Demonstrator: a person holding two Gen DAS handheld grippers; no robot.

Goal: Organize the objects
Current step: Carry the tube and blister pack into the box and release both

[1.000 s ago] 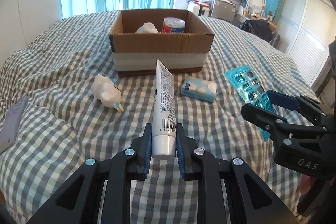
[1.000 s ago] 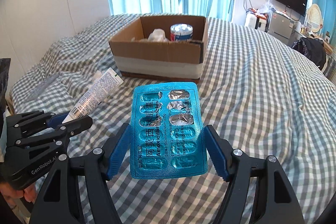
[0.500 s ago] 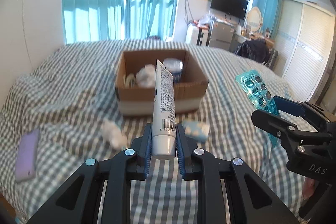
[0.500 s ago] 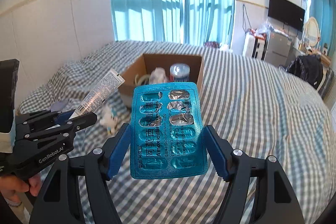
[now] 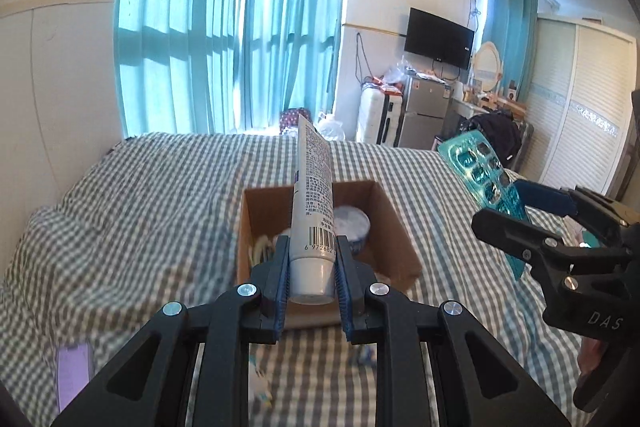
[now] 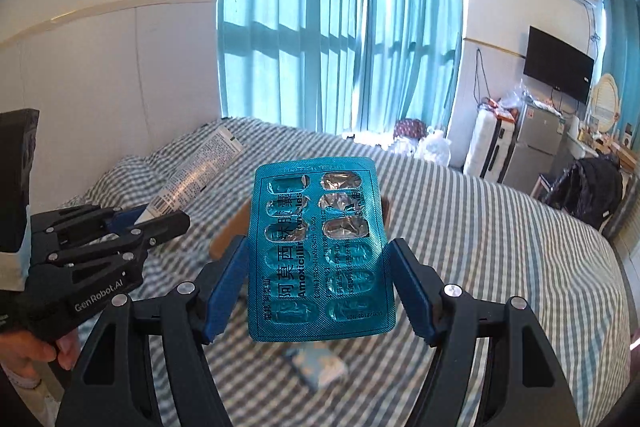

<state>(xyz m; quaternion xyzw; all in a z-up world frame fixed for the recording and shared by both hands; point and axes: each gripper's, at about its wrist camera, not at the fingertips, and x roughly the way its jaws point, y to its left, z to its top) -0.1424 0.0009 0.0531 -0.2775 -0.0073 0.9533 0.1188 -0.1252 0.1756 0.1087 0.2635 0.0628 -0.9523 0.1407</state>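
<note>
White tube (image 5: 313, 187), barcoded, pinched in left claw (image 5: 311, 279); teal blister pack (image 6: 318, 247), partly emptied, clamped in right claw (image 6: 318, 291).

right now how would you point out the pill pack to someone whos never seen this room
Start at the checked bed, then the right gripper held above it. The pill pack stands between its blue fingers: a flat teal blister sheet, several pockets burst, unlike the white tube nearby.

Left gripper (image 5: 312, 279): black angular frame, blue ribbed pads, silver screws; white "GenRobot.AI" lettering visible at left of the right-wrist view. Right gripper (image 6: 318, 291): matching black frame, blue pads, silver screws; white "DAS" lettering at lower right of the left-wrist view.
</note>
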